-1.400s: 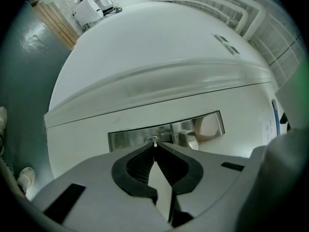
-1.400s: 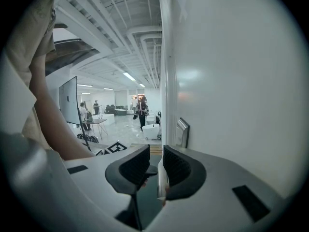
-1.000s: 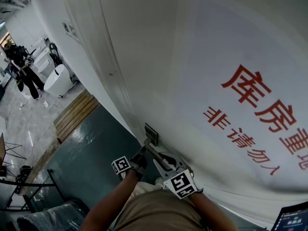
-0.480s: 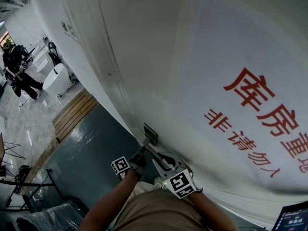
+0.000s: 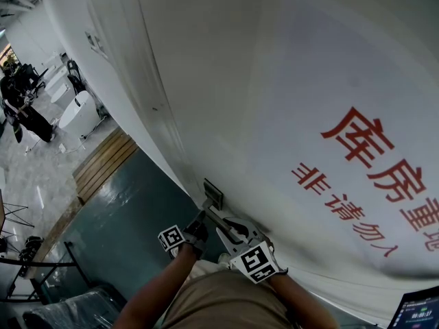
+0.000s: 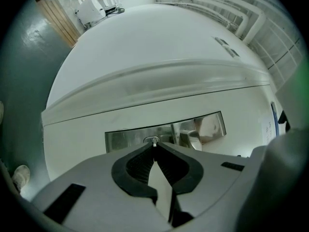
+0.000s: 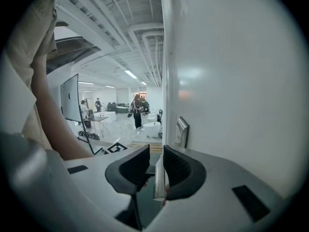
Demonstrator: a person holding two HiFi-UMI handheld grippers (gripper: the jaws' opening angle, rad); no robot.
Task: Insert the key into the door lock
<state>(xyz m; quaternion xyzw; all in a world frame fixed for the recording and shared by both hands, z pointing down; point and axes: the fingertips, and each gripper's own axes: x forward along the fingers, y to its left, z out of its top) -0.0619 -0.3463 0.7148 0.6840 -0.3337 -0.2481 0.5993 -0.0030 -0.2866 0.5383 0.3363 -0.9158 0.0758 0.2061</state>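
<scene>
On the white door [image 5: 226,81] with red characters sits a metal lock plate [image 5: 214,194], whose lever handle [image 5: 226,223] runs towards me. My left gripper [image 5: 201,218] is shut on a small key [image 6: 154,141]. The key's tip touches the keyhole in the lock plate [image 6: 125,137], and how deep it sits is hidden by the jaws. The lever's root [image 6: 193,139] shows to the right of the keyhole. My right gripper [image 5: 232,232] stands beside the left one, its narrow jaws closed on the silver lever handle [image 7: 159,175]. The lock plate [image 7: 181,131] juts from the door ahead of it.
The door frame [image 5: 147,81] runs along the door's left side, with a wooden threshold strip [image 5: 103,163] and dark green floor [image 5: 130,225] below. A person [image 5: 20,108] stands far off among white furniture. A black rack [image 5: 41,279] is at lower left, a screen corner [image 5: 418,310] at lower right.
Both grippers stay where they were at the lock and handle. The distant person at the far left has shifted a little.
</scene>
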